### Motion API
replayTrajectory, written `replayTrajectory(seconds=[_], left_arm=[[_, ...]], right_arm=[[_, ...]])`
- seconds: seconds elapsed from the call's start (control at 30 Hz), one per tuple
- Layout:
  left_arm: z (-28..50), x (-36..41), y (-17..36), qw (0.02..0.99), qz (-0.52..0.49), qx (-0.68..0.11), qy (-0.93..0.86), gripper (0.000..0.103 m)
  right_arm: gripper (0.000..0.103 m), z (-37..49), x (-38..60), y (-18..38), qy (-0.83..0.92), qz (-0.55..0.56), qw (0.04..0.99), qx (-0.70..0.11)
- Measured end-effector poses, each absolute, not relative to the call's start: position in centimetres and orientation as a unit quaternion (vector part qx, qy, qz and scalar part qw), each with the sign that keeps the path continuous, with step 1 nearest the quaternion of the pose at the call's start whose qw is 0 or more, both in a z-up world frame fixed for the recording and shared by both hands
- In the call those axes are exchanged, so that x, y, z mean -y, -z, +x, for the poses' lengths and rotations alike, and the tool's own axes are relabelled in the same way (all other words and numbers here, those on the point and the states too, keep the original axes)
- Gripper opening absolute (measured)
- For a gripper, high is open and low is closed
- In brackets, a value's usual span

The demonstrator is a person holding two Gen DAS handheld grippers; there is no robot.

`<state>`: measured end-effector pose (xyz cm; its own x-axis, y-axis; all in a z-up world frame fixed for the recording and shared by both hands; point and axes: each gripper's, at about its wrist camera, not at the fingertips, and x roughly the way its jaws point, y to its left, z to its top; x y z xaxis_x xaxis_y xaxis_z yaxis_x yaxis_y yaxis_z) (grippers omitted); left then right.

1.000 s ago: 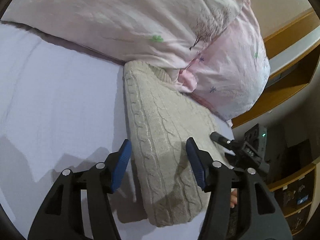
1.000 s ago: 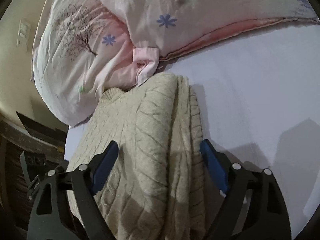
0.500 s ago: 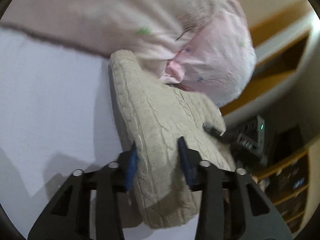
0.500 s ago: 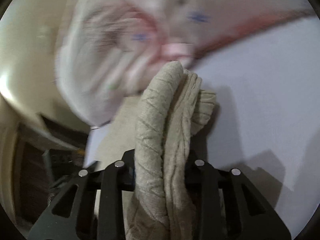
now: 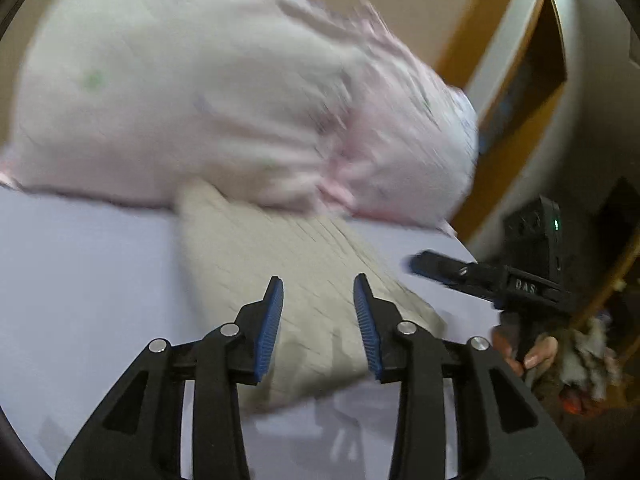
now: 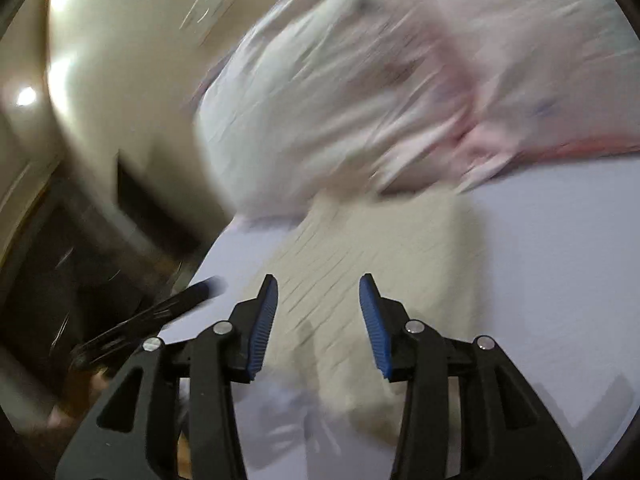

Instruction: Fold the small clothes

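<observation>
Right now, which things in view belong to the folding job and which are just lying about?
Job:
- beige knit sweater, folded on the bed sheet
- left gripper, open
- right gripper, open

Lying about:
- pink floral pillow
- wooden shelving

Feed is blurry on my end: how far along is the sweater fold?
Mostly done, it seems: the cream sweater lies on the sheet as a folded bundle, its far end under the pink duvet. Nothing in hand: left gripper and right gripper are open above it. Left: perhaps a final tidy.
</observation>
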<state>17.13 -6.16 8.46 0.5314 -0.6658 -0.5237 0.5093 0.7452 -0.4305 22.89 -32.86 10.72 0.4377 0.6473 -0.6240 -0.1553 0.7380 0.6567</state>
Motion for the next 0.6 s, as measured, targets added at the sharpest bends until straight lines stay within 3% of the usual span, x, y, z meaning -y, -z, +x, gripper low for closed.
replayTrajectory(seconds=[0.1, 0.2, 0.23, 0.27, 0.33, 0.43, 0.6], left_arm=[[18.0, 9.4, -4.2, 0.851, -0.086, -0.407, 0.322, 0.036], [16.3, 9.4, -5.2, 0.867, -0.067, -0.385, 0.308, 0.036], [15.3, 8.9, -5.8, 0.872, -0.071, -0.377, 0.304, 0.038], [14.7, 8.5, -6.1, 0.876, -0.071, -0.371, 0.300, 0.040], [12.7, 7.6, -6.2, 0.892, -0.058, -0.360, 0.269, 0.062], [11.2, 6.4, -4.6, 0.911, -0.018, -0.373, 0.174, 0.081], [12.0, 6.4, -1.9, 0.894, 0.006, -0.426, 0.139, 0.084]], right_arm=[[0.037, 24.1, 31.4, -6.4, -0.150, 0.175, 0.804, -0.548], [0.038, 23.0, 31.7, -7.7, -0.134, 0.171, 0.820, -0.529], [0.053, 22.0, 31.6, -8.8, -0.124, 0.156, 0.833, -0.515], [0.078, 20.7, 31.5, -9.8, -0.119, 0.142, 0.849, -0.495], [0.101, 18.4, 31.7, -11.2, -0.103, 0.132, 0.870, -0.463], [0.101, 15.5, 32.2, -11.1, -0.075, 0.125, 0.876, -0.459], [0.101, 15.6, 29.5, -7.4, -0.067, 0.108, 0.833, -0.538]])
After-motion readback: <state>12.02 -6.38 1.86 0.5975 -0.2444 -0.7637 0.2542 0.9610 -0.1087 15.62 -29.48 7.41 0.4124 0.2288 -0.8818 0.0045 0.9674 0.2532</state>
